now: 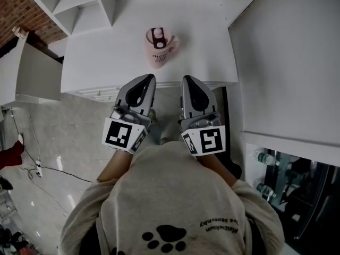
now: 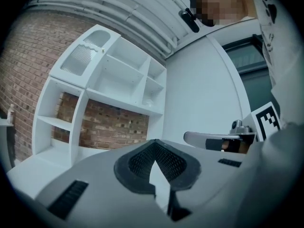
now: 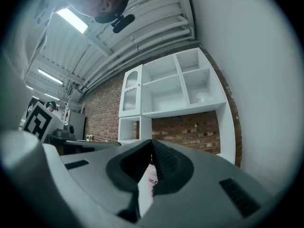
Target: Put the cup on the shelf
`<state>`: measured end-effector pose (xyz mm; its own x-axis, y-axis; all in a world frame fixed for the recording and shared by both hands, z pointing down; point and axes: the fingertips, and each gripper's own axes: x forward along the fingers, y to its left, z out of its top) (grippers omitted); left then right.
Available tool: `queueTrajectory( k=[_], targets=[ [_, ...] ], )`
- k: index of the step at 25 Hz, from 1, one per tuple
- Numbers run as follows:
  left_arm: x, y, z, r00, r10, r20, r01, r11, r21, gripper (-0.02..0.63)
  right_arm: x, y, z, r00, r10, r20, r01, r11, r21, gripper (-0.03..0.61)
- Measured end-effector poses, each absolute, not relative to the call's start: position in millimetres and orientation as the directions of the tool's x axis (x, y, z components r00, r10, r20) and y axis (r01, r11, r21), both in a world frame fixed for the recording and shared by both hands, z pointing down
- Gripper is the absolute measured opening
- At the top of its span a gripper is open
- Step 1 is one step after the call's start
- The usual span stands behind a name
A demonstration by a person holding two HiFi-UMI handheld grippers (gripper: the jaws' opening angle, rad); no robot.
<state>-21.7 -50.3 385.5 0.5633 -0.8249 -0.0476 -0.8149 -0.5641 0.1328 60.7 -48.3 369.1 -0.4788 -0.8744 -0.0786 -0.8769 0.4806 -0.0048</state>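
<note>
1 pink cup (image 1: pixel 158 47) sat on the white desk (image 1: pixel 101 57). 1 left gripper (image 1: pixel 150 78) & 1 right gripper (image 1: pixel 187 79) hung nearby, fingers (image 2: pixel 135 163) shut, empty. 1 white shelf (image 1: pixel 79 4) by brick wall (image 1: pixel 21 9).

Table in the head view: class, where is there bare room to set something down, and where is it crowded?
Bare tabletop lies between the pink cup and the shelf unit, and between the cup and the white panel at right. Crowded only at the near edge, where the left gripper and right gripper sit close to the cup.
</note>
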Motion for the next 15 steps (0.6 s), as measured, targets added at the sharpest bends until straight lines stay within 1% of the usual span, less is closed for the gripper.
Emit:
queueTrajectory(
  k=[8,10,15],
  targets=[
    [-33,-100,404,0.638,-0.769,-0.046,-0.758,-0.638,0.135,0.008,60,-98,381,-0.416,-0.907,-0.064,-0.908,0.418,-0.019,0.009],
    [-36,-109,408,0.656,-0.753,-0.055,-0.742,-0.657,0.134,0.008,59,-106,384,-0.398,-0.916,-0.059,-0.917,0.399,-0.01,0.009],
    [-41,-130,426,0.685,-0.727,-0.035,-0.717,-0.682,0.143,0.008,60,-123,395,-0.363,-0.931,-0.049,-0.932,0.363,0.011,0.009]
  ],
)
